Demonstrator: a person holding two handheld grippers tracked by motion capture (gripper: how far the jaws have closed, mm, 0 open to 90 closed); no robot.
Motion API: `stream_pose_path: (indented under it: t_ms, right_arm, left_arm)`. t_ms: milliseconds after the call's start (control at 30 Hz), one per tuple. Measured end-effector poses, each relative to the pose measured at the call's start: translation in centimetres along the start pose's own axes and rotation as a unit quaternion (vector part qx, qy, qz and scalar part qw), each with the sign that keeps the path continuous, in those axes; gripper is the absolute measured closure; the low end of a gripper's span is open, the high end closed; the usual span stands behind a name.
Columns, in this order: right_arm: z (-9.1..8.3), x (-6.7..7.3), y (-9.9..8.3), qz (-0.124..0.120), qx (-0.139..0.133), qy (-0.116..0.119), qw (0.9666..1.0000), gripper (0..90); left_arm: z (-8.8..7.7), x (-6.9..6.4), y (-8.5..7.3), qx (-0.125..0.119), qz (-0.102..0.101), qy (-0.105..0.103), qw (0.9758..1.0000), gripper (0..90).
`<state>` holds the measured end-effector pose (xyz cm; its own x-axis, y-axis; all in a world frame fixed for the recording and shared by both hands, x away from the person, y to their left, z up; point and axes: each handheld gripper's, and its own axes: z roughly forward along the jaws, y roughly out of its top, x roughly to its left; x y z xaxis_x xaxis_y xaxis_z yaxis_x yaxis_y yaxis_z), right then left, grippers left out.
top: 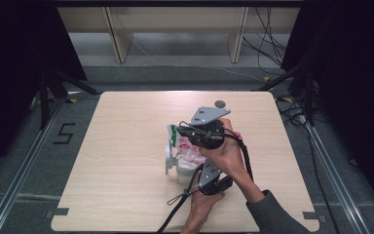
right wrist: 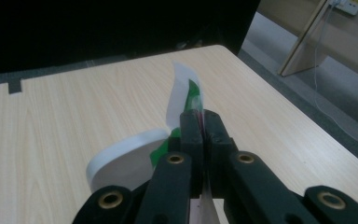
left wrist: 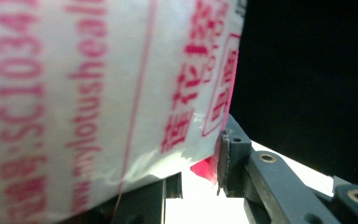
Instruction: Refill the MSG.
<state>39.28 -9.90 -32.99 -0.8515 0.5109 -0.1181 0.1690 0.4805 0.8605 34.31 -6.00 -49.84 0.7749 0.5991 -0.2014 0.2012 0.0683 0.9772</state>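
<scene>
Yogurt cup (top: 184, 171), a white tub with red print on its wall, stands a little right of the middle of the wooden table (top: 121, 146), toward the near edge. On its left, in the high view, the round white lid (top: 168, 155) stands on edge against the cup's rim, hinged open. Above the cup's mouth a crumpled pink and white film (top: 190, 153) bulges up, and a strip of it with a green edge (top: 175, 132) rises toward the far side.

Next comes the left gripper (top: 195, 181), low in the high view and close to the near edge of the table, held by a hand (top: 200, 207) that comes in from the bottom. Its jaws are set part way apart and clamp the cup: in the left gripper view the printed wall of the cup (left wrist: 98, 102) sits hard against the black pad (left wrist: 228, 158) on one side, with a bit of red film (left wrist: 204, 169) just below.

Farther right and higher, the right gripper (top: 181, 130) is gripped by the other hand (top: 226, 153), its grey plate on top. Its jaws are pressed tight together on the thin film strip (right wrist: 189, 98), which stands up white and green from between the pads (right wrist: 192, 128) in the right gripper view, with the lid (right wrist: 121, 165) just below and left of them
</scene>
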Motion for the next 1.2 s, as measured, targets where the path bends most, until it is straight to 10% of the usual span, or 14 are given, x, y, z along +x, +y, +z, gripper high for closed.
stream_pose_path:
  t_ms: [1200]
  right_arm:
    - [-6.8, -2.3, -1.4, 0.013, -0.050, -0.018, 0.9985, 90.0]
  left_arm:
    - [0.0, 0.4, -0.6, 0.045, 0.020, 0.003, 0.9988, 71.8]
